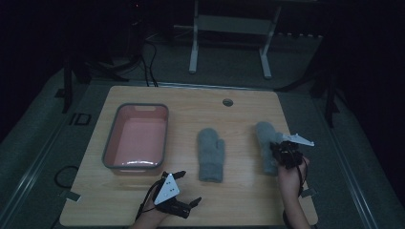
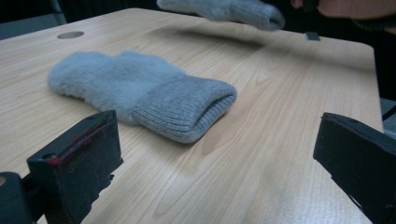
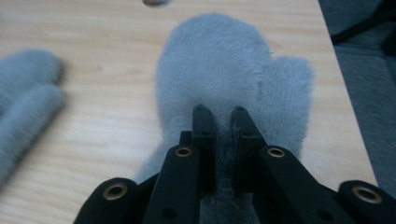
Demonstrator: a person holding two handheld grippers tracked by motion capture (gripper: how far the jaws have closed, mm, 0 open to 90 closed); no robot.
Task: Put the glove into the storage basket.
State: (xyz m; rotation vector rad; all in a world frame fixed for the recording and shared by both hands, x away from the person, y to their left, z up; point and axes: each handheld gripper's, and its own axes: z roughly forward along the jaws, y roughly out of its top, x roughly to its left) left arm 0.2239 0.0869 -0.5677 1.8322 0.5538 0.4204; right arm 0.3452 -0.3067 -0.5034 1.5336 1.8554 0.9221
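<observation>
Nearest the camera, the left gripper (image 1: pixel 184 190) sat with its jaws spread wide and empty, apparently aimed at the middle mitten (image 1: pixel 210 153) on the table (image 1: pixel 239 205). Right of that, the right gripper (image 3: pixel 220 122) pinched the fleece of the right mitten (image 3: pixel 219 70), probably bound for the pink bin (image 1: pixel 111 143) at far left.

On my light wooden table (image 1: pixel 143 191), the pink grey-rimmed plastic tub (image 1: pixel 137 137) sits left, one fluffy grey mitten (image 1: pixel 210 154) lies centre, and its twin grey mitten (image 1: pixel 265 143) lies right, pinched in my right gripper (image 1: pixel 278 149).
</observation>
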